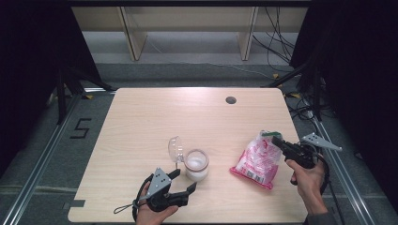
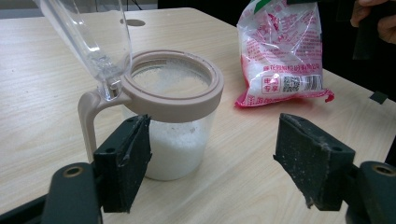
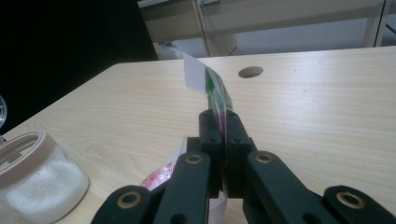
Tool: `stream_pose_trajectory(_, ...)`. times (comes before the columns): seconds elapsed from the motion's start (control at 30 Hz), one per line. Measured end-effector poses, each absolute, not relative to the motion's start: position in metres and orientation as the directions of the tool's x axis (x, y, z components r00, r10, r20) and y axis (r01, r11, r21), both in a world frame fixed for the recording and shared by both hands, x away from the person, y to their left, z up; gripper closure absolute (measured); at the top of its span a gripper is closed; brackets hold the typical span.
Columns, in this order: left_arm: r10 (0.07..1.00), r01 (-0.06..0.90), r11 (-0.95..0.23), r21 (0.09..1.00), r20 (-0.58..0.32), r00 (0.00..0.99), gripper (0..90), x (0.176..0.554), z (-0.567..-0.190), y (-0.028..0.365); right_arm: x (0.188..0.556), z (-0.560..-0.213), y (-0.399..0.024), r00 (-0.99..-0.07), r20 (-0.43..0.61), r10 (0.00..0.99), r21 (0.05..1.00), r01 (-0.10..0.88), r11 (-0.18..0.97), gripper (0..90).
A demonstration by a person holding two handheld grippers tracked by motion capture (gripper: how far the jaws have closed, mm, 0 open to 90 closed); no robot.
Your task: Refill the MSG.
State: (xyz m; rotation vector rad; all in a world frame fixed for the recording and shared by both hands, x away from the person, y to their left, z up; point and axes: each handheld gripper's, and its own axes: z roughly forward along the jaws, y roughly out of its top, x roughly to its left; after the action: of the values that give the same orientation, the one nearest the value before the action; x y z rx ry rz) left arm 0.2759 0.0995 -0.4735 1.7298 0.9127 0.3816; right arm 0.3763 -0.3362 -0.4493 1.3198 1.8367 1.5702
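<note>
Between right gripper (image 3: pixel 223 140) jaws: top edge of pink bag (image 1: pixel 257 160), clamped. Left gripper (image 2: pixel 215 161) jaws agape, jar (image 2: pixel 173 116) just ahead.

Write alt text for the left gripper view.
A clear jar of white grains, its tan rim open and its clear lid tipped up, stands on a wooden table just beyond the left gripper, whose black fingers are spread apart. A pink and white bag lies behind it.

table (image 1: pixel 141 117): pale matt wood | jar (image 2: pixel 175 140): clear plastic, beige rim | bag (image 2: pixel 280 51): glossy plastic film | claw pads (image 2: pixel 310 158): rough black
</note>
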Motion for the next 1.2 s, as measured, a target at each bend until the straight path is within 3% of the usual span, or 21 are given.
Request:
stream_pose_trajectory(0.1, 0.736, 0.383, -0.111, 0.917, -0.183, 0.651, 26.0, 0.277, -0.473, 0.100, 0.374, -0.448, -0.336, -0.451, 0.293, 0.843, 0.894, 0.442, -0.074, 89.5)
stream_pose_trajectory(0.37, 0.749, 0.392, -0.114, 0.913, -0.180, 0.637, 25.9, 0.279, -0.473, 0.103, 0.377, -0.455, -0.341, -0.441, 0.230, 0.868, 0.908, 0.418, -0.028, 88.9)
stream_pose_trajectory(0.4, 0.752, 0.394, -0.113, 0.912, -0.180, 0.634, 25.7, 0.279, -0.473, 0.104, 0.376, -0.455, -0.339, -0.425, 0.282, 0.860, 0.892, 0.446, -0.072, 88.8)
stream_pose_trajectory(0.83, 0.763, 0.403, -0.121, 0.907, -0.174, 0.623, 25.4, 0.284, -0.475, 0.106, 0.377, -0.463, -0.346, -0.405, 0.229, 0.885, 0.891, 0.453, -0.024, 87.7)
stream_pose_trajectory(0.9, 0.764, 0.411, -0.116, 0.904, -0.184, 0.618, 25.5, 0.284, -0.475, 0.106, 0.375, -0.465, -0.346, -0.379, 0.257, 0.889, 0.868, 0.494, -0.040, 87.5)
stream_pose_trajectory(1.0, 0.765, 0.416, -0.101, 0.904, -0.197, 0.614, 25.6, 0.285, -0.476, 0.107, 0.376, -0.469, -0.349, -0.369, 0.283, 0.885, 0.864, 0.500, -0.068, 84.6)
stream_pose_trajectory(1.07, 0.772, 0.422, -0.098, 0.901, -0.199, 0.604, 25.6, 0.286, -0.475, 0.108, 0.378, -0.471, -0.351, -0.382, 0.240, 0.892, 0.880, 0.474, -0.034, 83.3)
stream_pose_trajectory(1.17, 0.774, 0.426, -0.107, 0.899, -0.193, 0.603, 25.6, 0.287, -0.474, 0.108, 0.374, -0.471, -0.348, -0.359, 0.297, 0.885, 0.858, 0.507, -0.083, 79.3)
stream_pose_trajectory(1.2, 0.771, 0.421, -0.106, 0.901, -0.193, 0.606, 25.6, 0.287, -0.474, 0.108, 0.375, -0.472, -0.351, -0.373, 0.260, 0.891, 0.869, 0.492, -0.047, 77.7)
